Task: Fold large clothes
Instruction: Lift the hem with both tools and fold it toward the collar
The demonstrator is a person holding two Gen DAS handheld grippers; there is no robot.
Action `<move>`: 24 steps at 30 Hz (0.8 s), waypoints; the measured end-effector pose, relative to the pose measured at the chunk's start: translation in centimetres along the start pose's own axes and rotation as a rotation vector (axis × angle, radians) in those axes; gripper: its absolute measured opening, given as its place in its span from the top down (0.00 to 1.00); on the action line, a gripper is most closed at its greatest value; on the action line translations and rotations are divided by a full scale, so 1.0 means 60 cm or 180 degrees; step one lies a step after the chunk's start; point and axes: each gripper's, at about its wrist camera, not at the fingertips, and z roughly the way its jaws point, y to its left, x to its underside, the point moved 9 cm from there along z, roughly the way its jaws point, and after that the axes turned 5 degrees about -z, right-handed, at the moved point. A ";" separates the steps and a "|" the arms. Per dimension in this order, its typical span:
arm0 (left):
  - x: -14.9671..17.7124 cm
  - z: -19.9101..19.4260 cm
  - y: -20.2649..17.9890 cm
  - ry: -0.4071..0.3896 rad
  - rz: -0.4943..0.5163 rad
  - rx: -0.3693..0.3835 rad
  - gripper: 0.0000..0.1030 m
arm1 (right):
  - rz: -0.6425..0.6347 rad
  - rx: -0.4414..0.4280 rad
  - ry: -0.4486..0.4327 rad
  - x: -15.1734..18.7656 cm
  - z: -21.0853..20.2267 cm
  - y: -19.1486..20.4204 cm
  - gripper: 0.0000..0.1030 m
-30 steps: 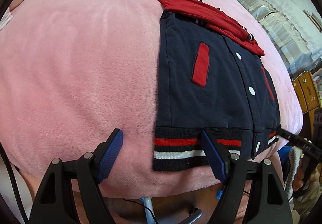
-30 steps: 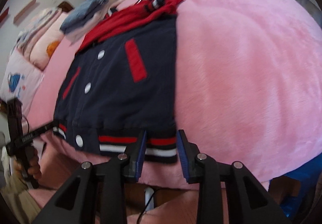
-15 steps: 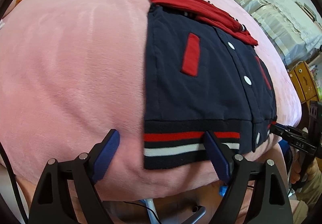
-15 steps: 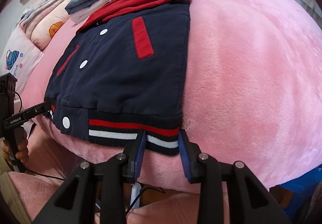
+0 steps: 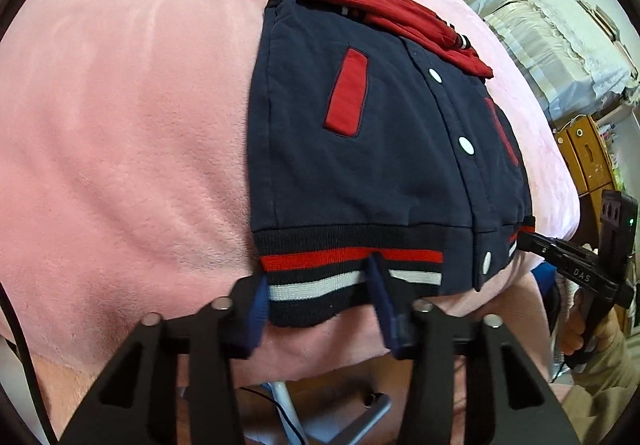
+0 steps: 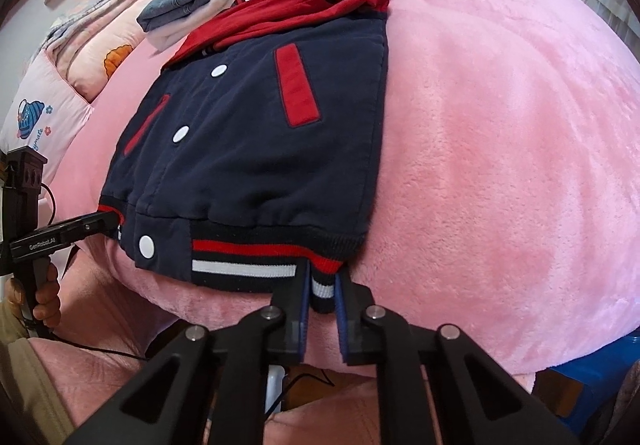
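Right wrist view is showing my right gripper (image 6: 320,287) nearly shut, its jaws having just been closing on the corner of the striped ribbed hem (image 6: 264,259). On the other side my left gripper (image 5: 316,295) is sitting half open around a wider bunch of that same hem, also just narrowed; I cannot tell whether its pads are pressing yet. Both are taking the navy and red padded varsity jacket (image 6: 256,133), which is lying flat, sleeves folded in, on the pink plush blanket (image 6: 500,125). I am judging it soft, thick and fairly heavy, so the sturdy hem corners are offering the best hold.
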 end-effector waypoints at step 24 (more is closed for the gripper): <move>-0.375 -0.029 -0.039 -0.0446 -0.1065 0.0773 0.60 | 0.0799 -0.0477 -0.1081 -0.379 -0.094 -0.078 0.91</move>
